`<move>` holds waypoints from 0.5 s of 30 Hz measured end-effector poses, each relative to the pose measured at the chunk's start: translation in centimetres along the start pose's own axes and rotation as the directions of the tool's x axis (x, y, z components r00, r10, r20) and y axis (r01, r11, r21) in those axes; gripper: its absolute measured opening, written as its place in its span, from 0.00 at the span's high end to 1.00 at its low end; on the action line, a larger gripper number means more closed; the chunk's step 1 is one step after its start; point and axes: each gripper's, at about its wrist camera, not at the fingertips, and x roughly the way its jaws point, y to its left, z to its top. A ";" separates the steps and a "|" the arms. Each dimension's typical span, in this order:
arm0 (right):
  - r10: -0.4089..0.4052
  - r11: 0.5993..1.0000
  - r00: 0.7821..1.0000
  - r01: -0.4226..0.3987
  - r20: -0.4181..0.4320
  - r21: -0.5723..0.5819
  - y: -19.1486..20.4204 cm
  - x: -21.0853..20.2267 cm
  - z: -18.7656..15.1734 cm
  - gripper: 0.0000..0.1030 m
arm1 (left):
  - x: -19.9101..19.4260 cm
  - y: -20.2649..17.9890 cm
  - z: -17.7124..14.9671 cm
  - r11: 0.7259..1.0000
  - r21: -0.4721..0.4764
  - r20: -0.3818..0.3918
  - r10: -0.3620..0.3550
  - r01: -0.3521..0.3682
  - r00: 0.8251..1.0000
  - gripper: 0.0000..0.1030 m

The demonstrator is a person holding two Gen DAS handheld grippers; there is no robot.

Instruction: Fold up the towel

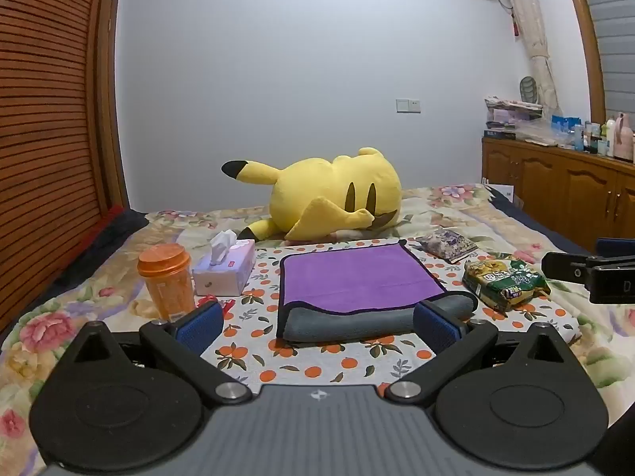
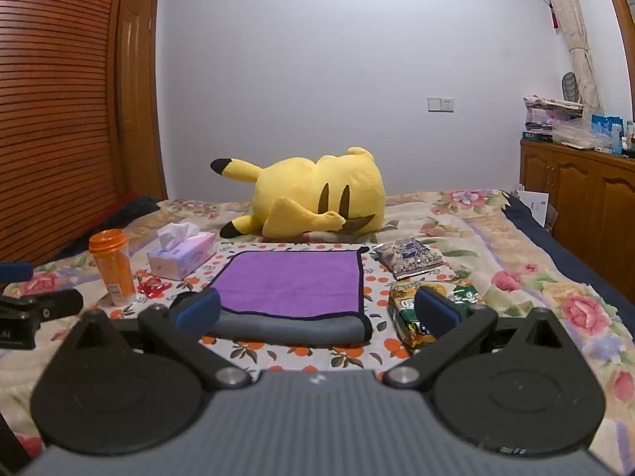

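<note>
A towel [image 1: 357, 277], purple on top and grey underneath with a dark border, lies folded on an orange-print cloth [image 1: 309, 361] on the bed. Its grey folded edge faces me. It also shows in the right wrist view [image 2: 293, 281]. My left gripper [image 1: 317, 327] is open and empty, just in front of the towel's near edge. My right gripper [image 2: 317, 313] is open and empty, its fingers spanning the towel's near edge and a snack bag. Each gripper shows at the edge of the other's view: the right one [image 1: 587, 273], the left one [image 2: 35, 301].
An orange-lidded bottle [image 1: 168, 277] and a tissue box [image 1: 226, 269] stand left of the towel. A green snack bag [image 1: 504, 281] and a blue-white packet [image 1: 448, 244] lie to its right. A yellow plush toy [image 1: 333, 194] lies behind. A wooden cabinet [image 1: 563, 190] stands at right.
</note>
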 end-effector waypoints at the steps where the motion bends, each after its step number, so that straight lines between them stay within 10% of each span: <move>1: 0.000 1.000 1.000 0.000 0.002 0.001 0.0 0.0 0.0 0.00 | 0.0 0.0 0.0 1.000 0.000 -0.001 0.000 0.000 1.000 0.00; 15: 0.001 1.000 1.000 -0.001 0.001 0.004 -0.1 -0.1 0.0 0.00 | 0.0 0.0 0.0 1.000 0.003 -0.005 0.001 -0.001 1.000 0.00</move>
